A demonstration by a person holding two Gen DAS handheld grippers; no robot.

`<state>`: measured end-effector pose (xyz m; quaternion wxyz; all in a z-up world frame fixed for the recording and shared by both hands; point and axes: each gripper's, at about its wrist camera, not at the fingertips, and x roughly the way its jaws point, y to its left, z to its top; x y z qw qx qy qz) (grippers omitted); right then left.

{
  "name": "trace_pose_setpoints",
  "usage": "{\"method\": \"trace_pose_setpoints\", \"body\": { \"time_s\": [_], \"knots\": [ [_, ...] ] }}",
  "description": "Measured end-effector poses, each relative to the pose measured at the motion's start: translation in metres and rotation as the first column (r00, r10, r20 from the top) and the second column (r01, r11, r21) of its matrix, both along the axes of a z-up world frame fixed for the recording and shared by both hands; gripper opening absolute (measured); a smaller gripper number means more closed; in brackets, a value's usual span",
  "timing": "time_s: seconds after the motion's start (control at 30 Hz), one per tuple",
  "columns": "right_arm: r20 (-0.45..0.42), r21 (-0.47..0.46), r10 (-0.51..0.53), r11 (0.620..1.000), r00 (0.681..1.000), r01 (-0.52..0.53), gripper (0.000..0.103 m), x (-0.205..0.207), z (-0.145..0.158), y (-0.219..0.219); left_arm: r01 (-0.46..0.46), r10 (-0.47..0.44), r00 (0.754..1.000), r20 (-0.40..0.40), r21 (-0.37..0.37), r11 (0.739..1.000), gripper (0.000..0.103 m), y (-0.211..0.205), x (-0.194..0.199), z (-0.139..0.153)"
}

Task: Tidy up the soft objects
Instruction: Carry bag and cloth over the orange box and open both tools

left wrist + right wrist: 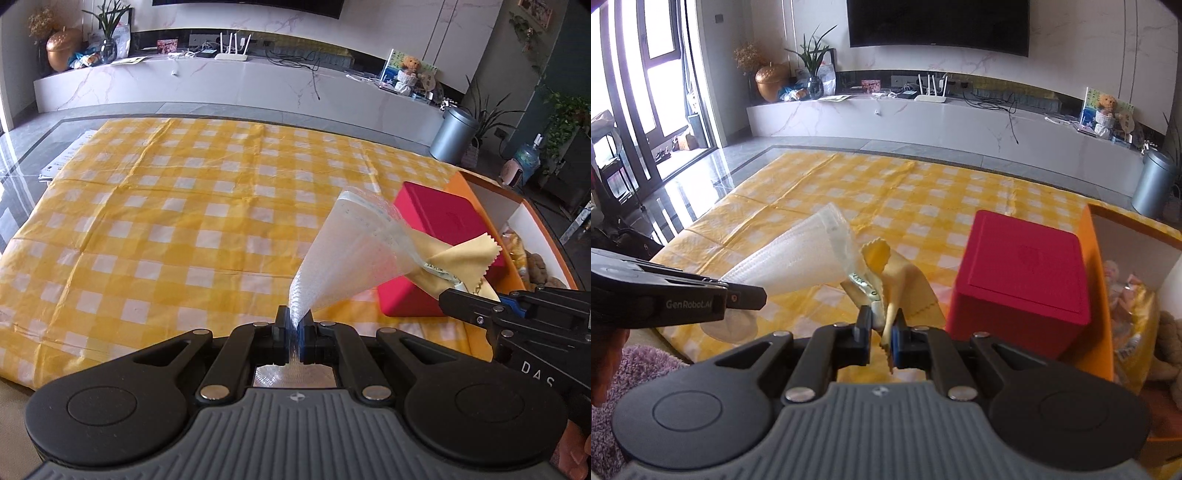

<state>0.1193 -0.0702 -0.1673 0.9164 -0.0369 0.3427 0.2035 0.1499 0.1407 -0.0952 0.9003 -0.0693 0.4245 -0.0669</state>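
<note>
A clear textured plastic pouch [347, 254] hangs in the air between both grippers above the yellow checked cloth [177, 206]. My left gripper [294, 325] is shut on one end of the pouch. A yellow cleaning cloth [461, 258] with a zigzag edge sticks out of the pouch's other end. My right gripper [880, 325] is shut on that yellow cloth [905, 280], and it shows in the left wrist view [476, 295] at the right. The pouch [798, 266] and my left gripper [753, 293] show in the right wrist view at the left.
A red box [443, 236] stands on the checked cloth [923, 192] to the right, next to an orange box [1097, 280] holding soft toys [1130, 291]. A grey bin [456, 134] and a white TV bench [236, 81] lie beyond.
</note>
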Motion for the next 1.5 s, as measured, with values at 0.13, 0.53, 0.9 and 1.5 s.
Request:
{"method": "trace_pose_setpoints", "body": {
  "time_s": [0.13, 0.53, 0.9, 1.5],
  "knots": [
    [0.035, 0.024, -0.051, 0.998, 0.998, 0.050, 0.008, -0.027, 0.014, -0.029, 0.050, -0.050, 0.998, 0.034, -0.003, 0.999, 0.005, -0.026, -0.015, 0.014],
    [0.089, 0.115, -0.248, 0.965, 0.965, 0.238, 0.008, -0.089, 0.030, -0.136, 0.210, -0.207, 0.974, 0.095, -0.018, 0.978, 0.005, -0.115, -0.028, 0.037],
    [0.077, 0.169, -0.374, 0.918, 0.924, 0.358, 0.008, -0.094, 0.027, -0.215, 0.311, -0.312, 0.946, 0.092, 0.021, 0.950, 0.004, -0.193, -0.008, 0.027],
    [0.070, 0.084, -0.411, 0.910, 0.909, 0.406, 0.008, -0.026, 0.010, -0.269, 0.359, -0.376, 0.919, 0.121, 0.140, 0.923, 0.004, -0.269, 0.050, 0.019]
  ]
}}
